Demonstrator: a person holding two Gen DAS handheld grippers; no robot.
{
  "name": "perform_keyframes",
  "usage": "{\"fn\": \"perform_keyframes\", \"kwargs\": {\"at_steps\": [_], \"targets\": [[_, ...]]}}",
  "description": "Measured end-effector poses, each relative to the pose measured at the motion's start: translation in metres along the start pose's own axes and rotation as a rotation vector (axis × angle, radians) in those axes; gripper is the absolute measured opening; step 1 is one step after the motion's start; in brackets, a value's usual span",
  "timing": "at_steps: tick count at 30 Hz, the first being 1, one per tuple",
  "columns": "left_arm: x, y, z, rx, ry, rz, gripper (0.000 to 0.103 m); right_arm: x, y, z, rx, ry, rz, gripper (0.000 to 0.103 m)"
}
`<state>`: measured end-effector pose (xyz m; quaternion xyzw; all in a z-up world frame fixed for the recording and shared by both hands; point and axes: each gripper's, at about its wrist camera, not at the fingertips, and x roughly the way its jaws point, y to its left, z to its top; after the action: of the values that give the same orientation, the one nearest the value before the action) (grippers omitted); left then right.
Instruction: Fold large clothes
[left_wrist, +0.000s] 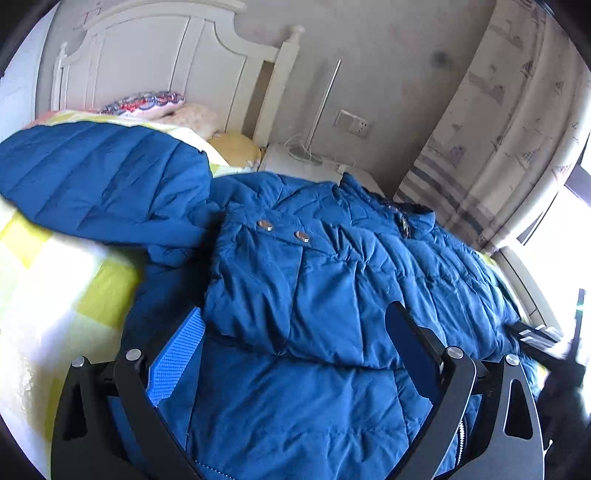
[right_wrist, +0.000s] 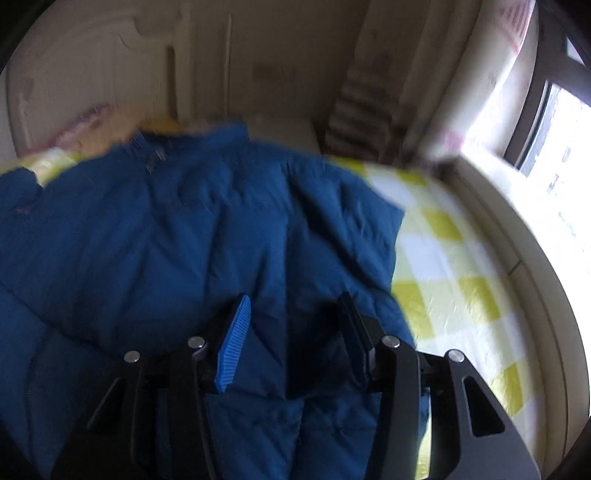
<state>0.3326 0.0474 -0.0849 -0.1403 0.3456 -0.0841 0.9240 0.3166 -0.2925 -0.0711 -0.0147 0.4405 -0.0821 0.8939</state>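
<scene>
Left wrist view: a quilted blue padded jacket (left_wrist: 317, 280), puffy and creased, lies spread on a bed covered by a yellow-and-white checked blanket (left_wrist: 55, 280). Two round metal snaps (left_wrist: 282, 230) sit on a stitched flap. The left tongs (left_wrist: 295, 325), black arms with a ribbed blue pad (left_wrist: 181, 358), stand wide apart over the fabric, gripping nothing. A white panelled headboard (left_wrist: 155, 62) stands behind. Right wrist view, blurred: the right tongs (right_wrist: 293, 321) stand partly parted above the jacket; no pad presses it. No legible writing.
</scene>
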Motion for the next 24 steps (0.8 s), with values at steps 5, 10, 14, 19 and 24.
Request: {"fn": "perform_keyframes", "kwargs": {"at_steps": [5, 10, 14, 19, 24], "targets": [[0.004, 0.003, 0.0, -0.019, 0.017, 0.003, 0.093, -0.007, -0.008, 0.011, 0.062, 0.013, 0.033, 0.052], [0.007, -0.002, -0.002, 0.008, 0.024, 0.016, 0.093, -0.002, -0.012, 0.066, 0.074, -0.146, 0.038, 0.053], [0.006, 0.001, -0.002, -0.009, 0.022, 0.014, 0.093, 0.057, -0.02, 0.094, 0.094, -0.026, 0.088, 0.06], [0.011, 0.004, -0.002, -0.023, 0.046, 0.0, 0.093, 0.07, -0.026, 0.102, 0.157, 0.07, 0.053, 0.067], [0.015, 0.005, -0.002, -0.029, 0.062, 0.003, 0.093, 0.068, 0.006, 0.115, 0.064, -0.054, 0.065, 0.077]]}}
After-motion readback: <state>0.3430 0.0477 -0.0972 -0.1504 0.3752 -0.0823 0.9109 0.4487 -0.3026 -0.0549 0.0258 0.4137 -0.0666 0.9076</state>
